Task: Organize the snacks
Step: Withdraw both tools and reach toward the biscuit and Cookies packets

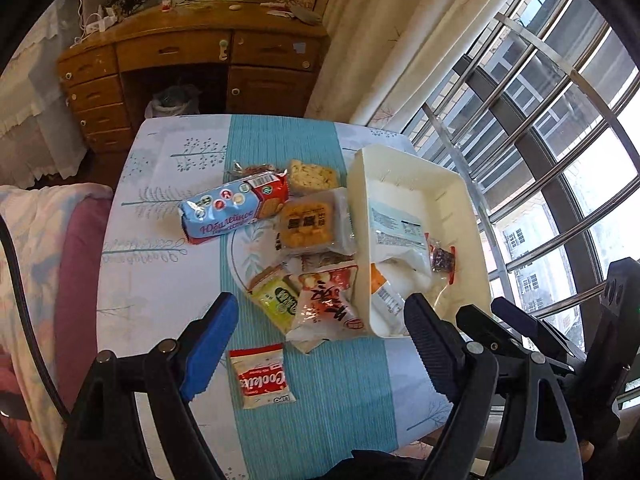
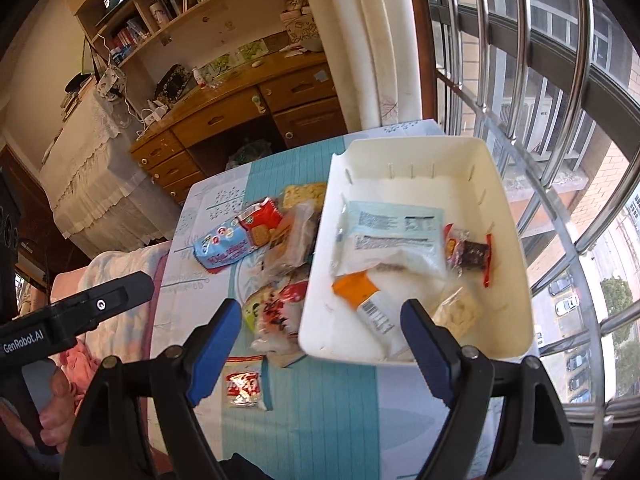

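Note:
A cream plastic bin (image 1: 476,236) (image 2: 516,240) stands on the table's right side with several snack packets in it, among them a white-and-teal bag (image 2: 392,228) and a red-edged packet (image 2: 468,252). Left of it lies a pile of snacks: a blue biscuit pack (image 1: 224,212) (image 2: 224,248), a yellow cake pack (image 1: 308,224), a green packet (image 1: 276,300) and a red-and-white bag (image 1: 332,304). A small cookie packet (image 1: 262,376) (image 2: 244,384) lies alone, nearest me. My left gripper (image 1: 320,332) is open and empty above the near pile. My right gripper (image 2: 320,340) is open and empty at the bin's near-left corner.
The table (image 1: 168,280) has a white and teal cloth. A wooden desk (image 1: 192,56) (image 2: 240,112) with drawers stands behind it. A barred window (image 1: 560,140) runs along the right. A bed with a floral cover (image 1: 36,240) is on the left.

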### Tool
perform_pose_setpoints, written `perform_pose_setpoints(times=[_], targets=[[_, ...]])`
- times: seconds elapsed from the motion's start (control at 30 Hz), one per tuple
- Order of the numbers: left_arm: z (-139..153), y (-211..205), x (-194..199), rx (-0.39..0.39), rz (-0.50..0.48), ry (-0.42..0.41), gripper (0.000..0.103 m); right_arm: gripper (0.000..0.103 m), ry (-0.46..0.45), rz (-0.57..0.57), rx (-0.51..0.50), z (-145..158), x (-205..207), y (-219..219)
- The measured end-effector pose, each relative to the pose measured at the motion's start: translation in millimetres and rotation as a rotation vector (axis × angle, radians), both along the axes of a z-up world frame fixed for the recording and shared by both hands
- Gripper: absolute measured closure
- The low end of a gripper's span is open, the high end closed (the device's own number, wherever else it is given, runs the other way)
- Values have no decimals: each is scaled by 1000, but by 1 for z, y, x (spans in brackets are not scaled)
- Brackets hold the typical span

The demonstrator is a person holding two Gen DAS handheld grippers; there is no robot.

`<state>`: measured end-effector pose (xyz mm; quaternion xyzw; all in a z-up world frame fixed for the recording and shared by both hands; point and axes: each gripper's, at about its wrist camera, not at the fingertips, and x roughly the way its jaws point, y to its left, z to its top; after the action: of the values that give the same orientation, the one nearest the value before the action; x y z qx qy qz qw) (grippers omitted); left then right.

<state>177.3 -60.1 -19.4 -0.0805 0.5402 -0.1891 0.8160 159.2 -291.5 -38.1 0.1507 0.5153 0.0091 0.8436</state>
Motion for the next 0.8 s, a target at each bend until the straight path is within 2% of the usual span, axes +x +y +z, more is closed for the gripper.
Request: perform_pose_setpoints(times=[0.43,0.8], targets=[[-18,78,13,69,-44,-11,19,21,92,-53,90,-28,-9,73],[-48,107,50,86,-150,12,19,21,267,-169,176,-75,-18,115]])
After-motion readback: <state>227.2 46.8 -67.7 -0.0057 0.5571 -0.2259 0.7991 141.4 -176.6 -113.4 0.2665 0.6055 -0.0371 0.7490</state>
